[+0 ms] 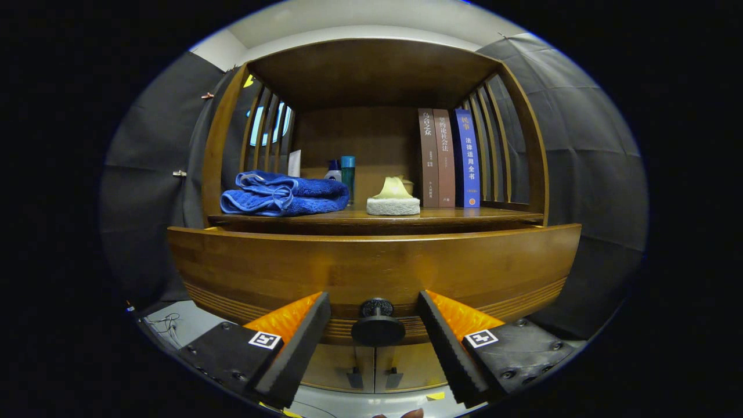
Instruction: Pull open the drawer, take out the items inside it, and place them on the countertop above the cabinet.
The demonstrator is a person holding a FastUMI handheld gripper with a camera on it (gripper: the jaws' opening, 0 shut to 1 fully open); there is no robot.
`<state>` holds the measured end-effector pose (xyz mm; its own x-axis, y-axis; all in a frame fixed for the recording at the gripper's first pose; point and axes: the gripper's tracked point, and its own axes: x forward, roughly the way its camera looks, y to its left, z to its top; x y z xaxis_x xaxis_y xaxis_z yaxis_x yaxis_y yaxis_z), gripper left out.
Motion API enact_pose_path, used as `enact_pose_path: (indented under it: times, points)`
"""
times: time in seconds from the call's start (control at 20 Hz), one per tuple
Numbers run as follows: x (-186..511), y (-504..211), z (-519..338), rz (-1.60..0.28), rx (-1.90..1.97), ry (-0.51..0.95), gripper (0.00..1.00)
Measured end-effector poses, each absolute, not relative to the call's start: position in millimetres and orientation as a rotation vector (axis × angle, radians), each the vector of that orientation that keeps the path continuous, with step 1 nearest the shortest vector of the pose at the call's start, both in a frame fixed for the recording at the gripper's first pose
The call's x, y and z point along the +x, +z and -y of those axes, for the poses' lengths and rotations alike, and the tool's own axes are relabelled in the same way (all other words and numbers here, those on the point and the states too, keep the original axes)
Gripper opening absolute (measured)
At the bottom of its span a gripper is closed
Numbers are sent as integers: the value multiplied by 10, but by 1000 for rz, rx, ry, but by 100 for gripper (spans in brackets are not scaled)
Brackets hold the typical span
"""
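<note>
Between spread fingers of gripper (375,325): drawer (371,267) knob (378,325), untouched. Fingers released, lined up either side, likely for pull.

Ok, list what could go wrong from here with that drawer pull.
1. The tool is open, its fingers either side of the knob without touching; closing off-centre could let the small round knob slip.
2. The drawer front already sits proud of the countertop; a hard pull might bring it out too far.
3. A jolt could shake the towel, sponge or books above.
</note>
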<state>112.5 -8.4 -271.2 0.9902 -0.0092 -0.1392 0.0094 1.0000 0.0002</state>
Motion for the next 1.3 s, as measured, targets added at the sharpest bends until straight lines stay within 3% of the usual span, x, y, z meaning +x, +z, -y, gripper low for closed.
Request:
enact_pose_path:
  times: [0.55,1.3]
  points:
    - [1721,-2778,72,-153,-24,-21,99]
    - [1404,-2644,187,-196,-7,-39,99]
